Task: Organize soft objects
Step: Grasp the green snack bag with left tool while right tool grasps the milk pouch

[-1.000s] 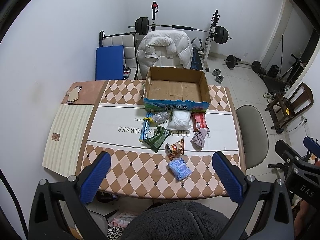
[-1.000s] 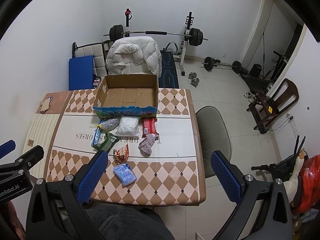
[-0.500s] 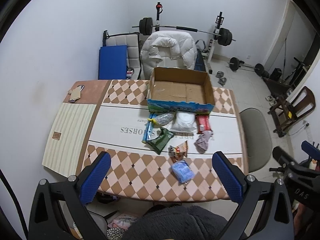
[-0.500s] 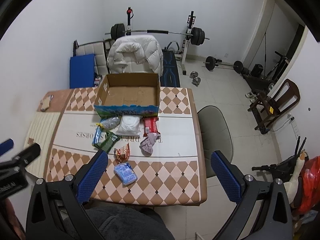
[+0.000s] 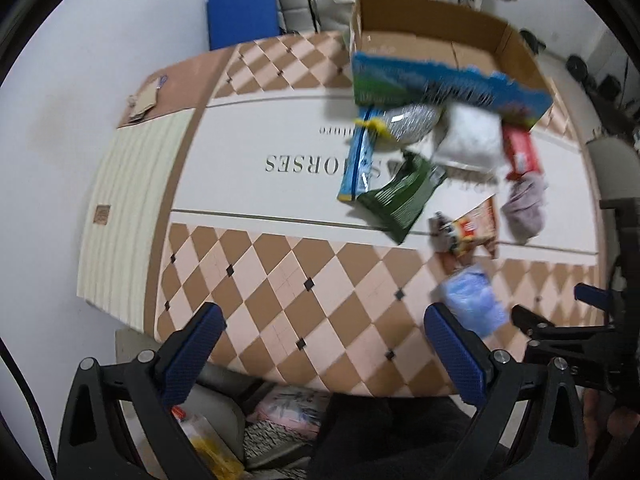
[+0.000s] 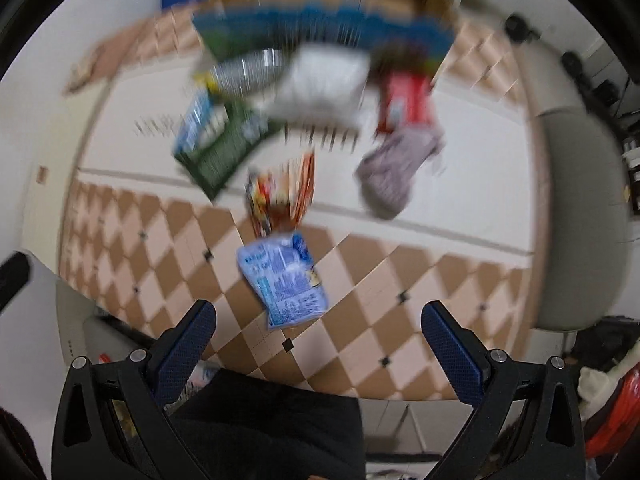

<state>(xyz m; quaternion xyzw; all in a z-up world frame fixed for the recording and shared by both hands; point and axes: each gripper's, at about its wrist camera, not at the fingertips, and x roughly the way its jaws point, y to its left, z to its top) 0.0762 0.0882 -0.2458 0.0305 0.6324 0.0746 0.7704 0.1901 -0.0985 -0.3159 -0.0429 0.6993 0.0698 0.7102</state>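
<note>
Several packets (image 5: pixel 402 196) lie on a checkered tablecloth (image 5: pixel 288 276).

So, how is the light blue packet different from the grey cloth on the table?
The light blue packet is a flat printed pouch with fairly straight edges; the grey cloth is a crumpled, unprinted heap without fixed shape. The packet lies on the checkered part of the table, nearest the grippers, whereas the cloth lies farther away on the white band, just below the red packet. Both lie loose outside the cardboard box, and neither gripper holds them.
</note>
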